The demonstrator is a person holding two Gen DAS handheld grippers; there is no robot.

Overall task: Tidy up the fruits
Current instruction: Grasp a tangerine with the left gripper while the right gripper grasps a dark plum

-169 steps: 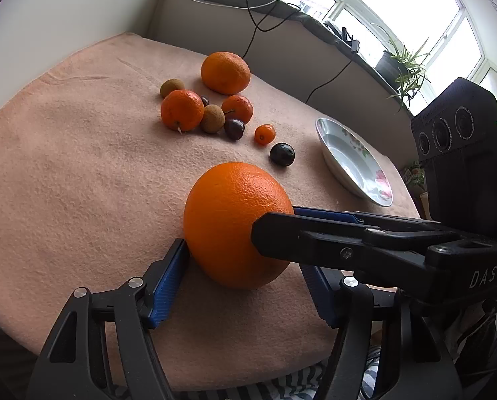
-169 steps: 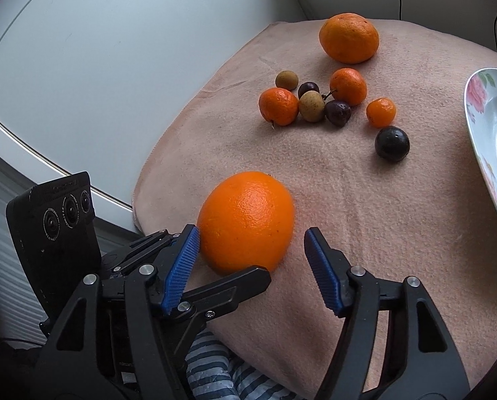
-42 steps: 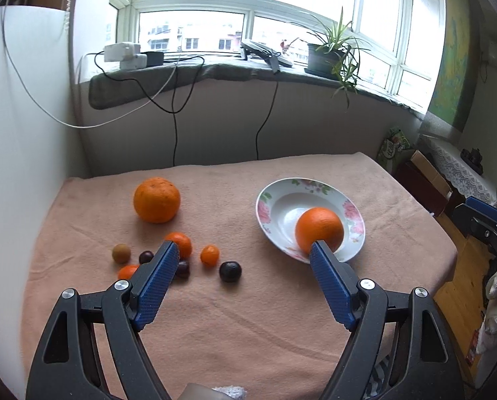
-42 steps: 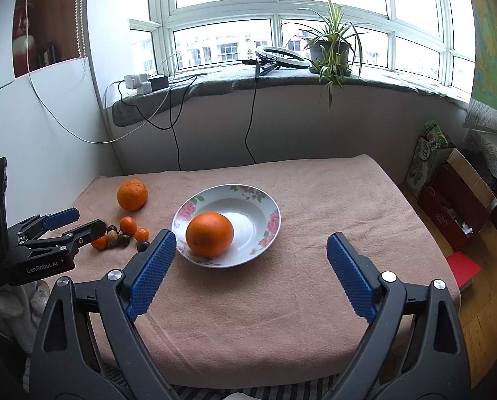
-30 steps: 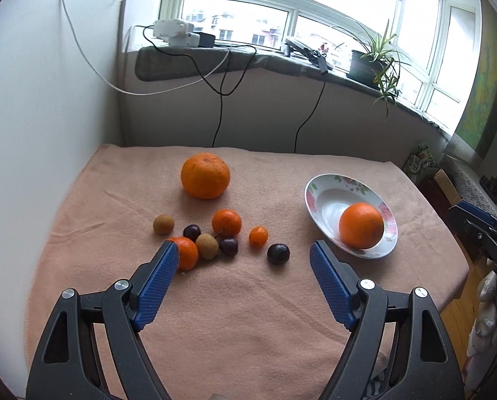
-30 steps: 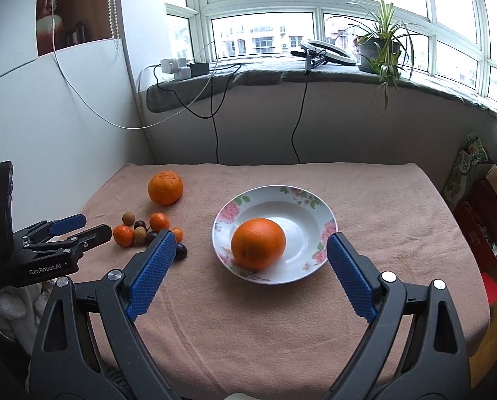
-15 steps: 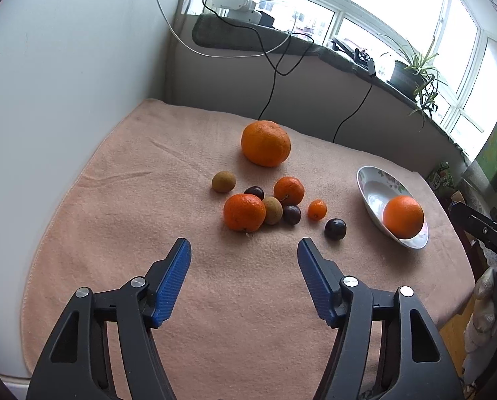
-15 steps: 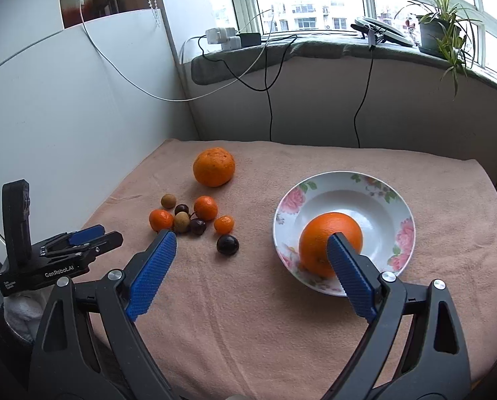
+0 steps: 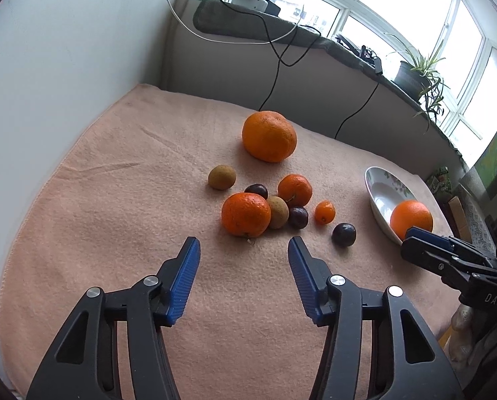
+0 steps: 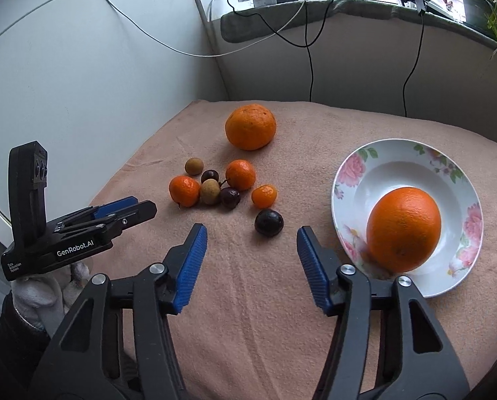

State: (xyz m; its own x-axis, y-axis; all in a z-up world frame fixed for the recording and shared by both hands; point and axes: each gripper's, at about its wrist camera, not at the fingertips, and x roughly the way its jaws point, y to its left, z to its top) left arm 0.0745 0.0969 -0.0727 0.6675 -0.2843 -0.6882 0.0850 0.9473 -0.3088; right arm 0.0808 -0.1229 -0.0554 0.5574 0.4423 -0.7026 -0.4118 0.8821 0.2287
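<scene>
Dimpled round orange (image 10: 403, 228) in glossy floral plate (image 10: 355, 170)

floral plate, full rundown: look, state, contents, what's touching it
The floral plate is a deep, round, glossy white dish, ceramic by the look, with pink roses and green leaves printed around its wide rim. It sits flat on the peach cloth, right of the loose fruit cluster. It holds one large orange, resting toward the near side of the well against the rim slope. Nothing else is in it. The right gripper hangs open just short of its near-left edge, not touching it.
</scene>
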